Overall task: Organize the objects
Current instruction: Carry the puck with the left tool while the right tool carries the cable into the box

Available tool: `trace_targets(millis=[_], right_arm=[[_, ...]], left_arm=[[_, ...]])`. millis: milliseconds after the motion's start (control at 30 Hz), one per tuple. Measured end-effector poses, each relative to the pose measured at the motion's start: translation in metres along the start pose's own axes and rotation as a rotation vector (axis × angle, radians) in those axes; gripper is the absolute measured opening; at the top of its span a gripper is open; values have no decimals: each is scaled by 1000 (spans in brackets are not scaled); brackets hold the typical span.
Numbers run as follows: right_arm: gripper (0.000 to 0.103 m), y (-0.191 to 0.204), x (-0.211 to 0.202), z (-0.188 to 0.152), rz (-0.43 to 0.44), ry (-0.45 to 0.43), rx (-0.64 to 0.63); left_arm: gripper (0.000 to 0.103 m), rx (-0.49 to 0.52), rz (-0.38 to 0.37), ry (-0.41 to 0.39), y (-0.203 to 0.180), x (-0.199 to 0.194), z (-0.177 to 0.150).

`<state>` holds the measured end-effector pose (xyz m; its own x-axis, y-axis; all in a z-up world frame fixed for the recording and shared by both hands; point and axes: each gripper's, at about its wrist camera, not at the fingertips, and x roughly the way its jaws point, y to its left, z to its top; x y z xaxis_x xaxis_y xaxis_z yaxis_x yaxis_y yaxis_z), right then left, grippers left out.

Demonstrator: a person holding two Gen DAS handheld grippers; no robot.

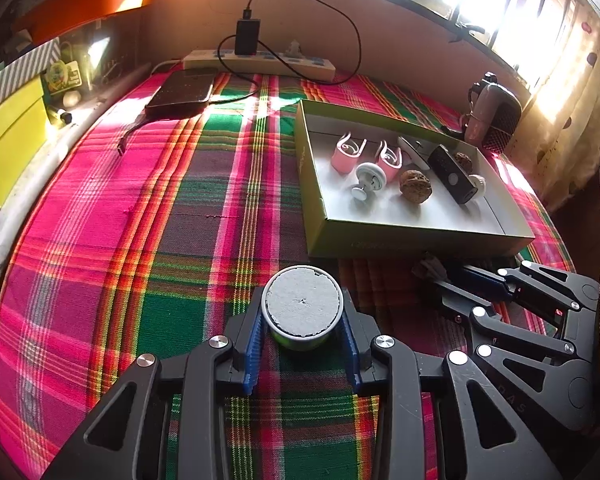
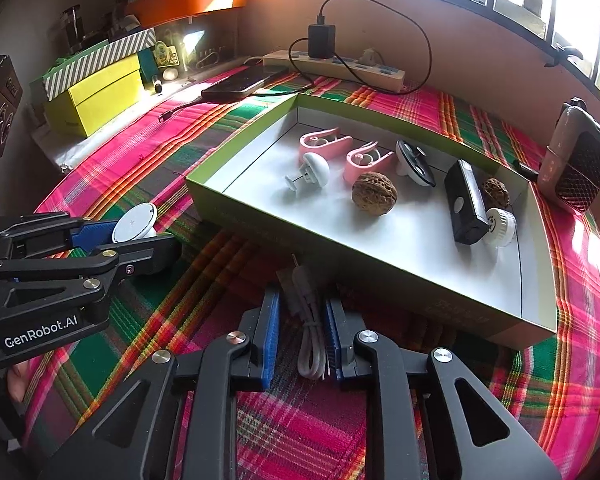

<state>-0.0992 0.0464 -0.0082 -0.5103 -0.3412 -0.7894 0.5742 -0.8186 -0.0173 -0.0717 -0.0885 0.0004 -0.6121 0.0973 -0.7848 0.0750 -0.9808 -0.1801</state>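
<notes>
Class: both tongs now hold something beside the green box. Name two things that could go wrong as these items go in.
The coiled white cable in the right tongs trails loose plug ends that might snag the green box rim. The round puck in the left tongs could land on the walnut.

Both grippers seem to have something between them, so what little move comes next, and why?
Probably lift the right gripper with its bundled white cable and carry it over the open box. The gripper looks shut on the cable, and the box just ahead already holds the other small items.
</notes>
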Motion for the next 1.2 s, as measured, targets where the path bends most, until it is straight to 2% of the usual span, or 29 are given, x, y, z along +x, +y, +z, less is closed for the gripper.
trace_targets(millis=[667,1000,1200], right_arm=[[20,-1,-1,-1,-2,-1,5],[20,-4,-6,-2,29,-16,30],[20,-7,-13,-4,77,-24,63]], left_arm=[[30,9,9,0,1,-1,0],[30,22,14,-4,-3,-4,-2],[30,43,35,-19,-8,-11,-2]])
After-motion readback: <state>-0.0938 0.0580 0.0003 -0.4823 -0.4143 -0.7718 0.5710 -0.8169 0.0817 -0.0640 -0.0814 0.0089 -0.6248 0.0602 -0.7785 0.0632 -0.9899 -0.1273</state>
